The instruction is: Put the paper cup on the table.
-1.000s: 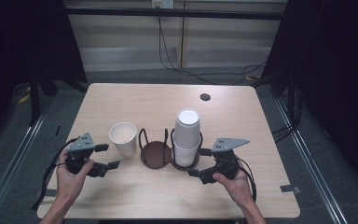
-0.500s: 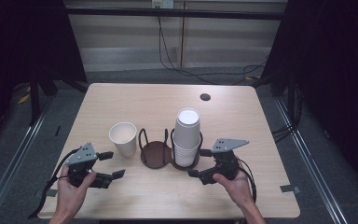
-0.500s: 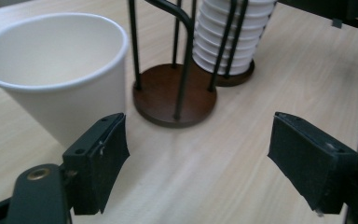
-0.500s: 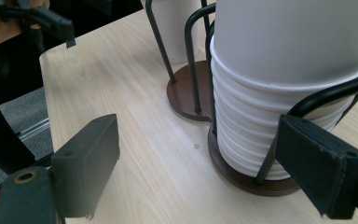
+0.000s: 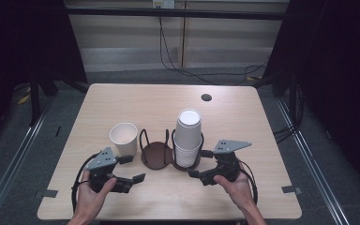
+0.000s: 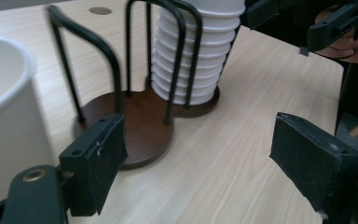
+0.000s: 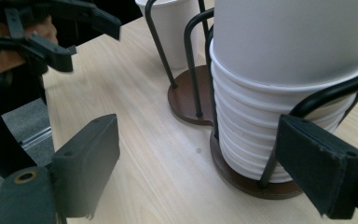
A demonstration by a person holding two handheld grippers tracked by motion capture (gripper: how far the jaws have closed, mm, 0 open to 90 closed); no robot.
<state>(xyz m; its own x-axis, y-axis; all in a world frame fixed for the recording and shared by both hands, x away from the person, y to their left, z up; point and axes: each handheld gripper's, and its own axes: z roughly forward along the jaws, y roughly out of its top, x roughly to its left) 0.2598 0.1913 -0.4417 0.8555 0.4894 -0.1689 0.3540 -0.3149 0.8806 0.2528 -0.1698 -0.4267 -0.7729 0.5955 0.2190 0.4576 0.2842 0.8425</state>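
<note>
Risk sat mostly with the tall stack of nested white paper cups [image 5: 188, 137], standing upside down in the right ring of a dark wire cup holder on a brown wooden figure-eight base [image 5: 158, 154]. The holder stood mid-table on the pale wood-grain tabletop [image 5: 243, 122]; its left ring was empty. A single white paper cup [image 5: 123, 138], mouth up, stood just left of the holder, apart from it.

Right gripper [image 5: 201, 164] waited near the stack's right side, jaws spread wide, nothing between them. In the right gripper view one jaw lay close to the holder's wire loop, the other out over bare table. Left gripper [image 5: 132, 168] hovered at the near left, jaws likewise apart and empty, angled toward the holder base and the single cup.

Likely faults, as judged:
- A jaw closing on the stack could catch the wire loop instead of a cup wall, dragging the whole holder along.
- Nested cups tend to cling; lifting the top one might raise several, or tip the stack out of its ring.
- Thin paper would crush under a hard squeeze.
- The left gripper, swinging in, could knock the loose cup over.

Whether the far jaw already touched the wire could not be told from these angles.
</note>
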